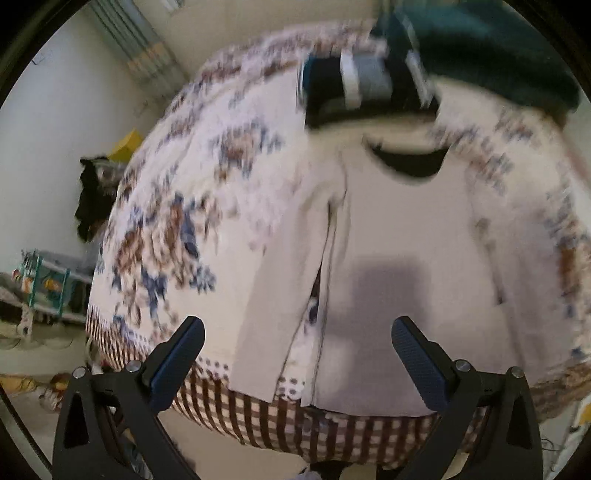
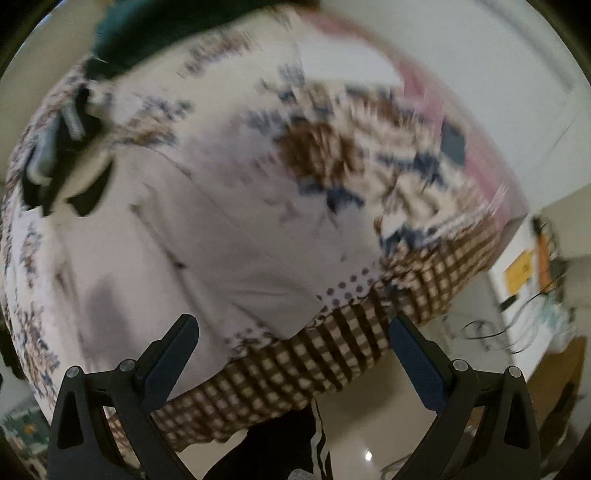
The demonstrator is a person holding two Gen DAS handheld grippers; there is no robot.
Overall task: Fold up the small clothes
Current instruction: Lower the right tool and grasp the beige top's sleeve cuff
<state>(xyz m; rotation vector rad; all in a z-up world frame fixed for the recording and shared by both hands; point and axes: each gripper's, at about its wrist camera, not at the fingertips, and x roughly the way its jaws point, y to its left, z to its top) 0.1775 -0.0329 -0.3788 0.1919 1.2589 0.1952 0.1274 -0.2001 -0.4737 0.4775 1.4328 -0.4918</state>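
You had the cream top [image 1: 399, 236] lying flat on the bed [image 1: 192, 206], front up, its dark neck opening [image 1: 410, 162] pointing away from you and its hem at the near edge. One sleeve [image 1: 280, 280] lay straight down beside the body, with a thin strip of the flowered bedspread [image 1: 159, 236] showing between them. The checked border [image 1: 295, 421] of that spread hung over the edge just below the hem.

Your left gripper [image 1: 297, 363] hovered above the hem with its jaws spread wide and nothing between them; a soft shadow fell on the cloth between its fingers. Your right gripper [image 2: 293, 362] was equally wide and empty, held over the corner of the bed where the top's [image 2: 207, 240] other sleeve [image 2: 258, 288] ended near the checked border [image 2: 332, 354].

Beyond the collar sat a folded pile of dark and grey clothes [image 1: 365, 85], and behind that a dark green cloth [image 1: 495, 48]. In the right view the same pile [image 2: 55, 155] and green cloth [image 2: 147, 33] showed at the far left. Both views were blurred, so finer details of the fabric could not be made out.
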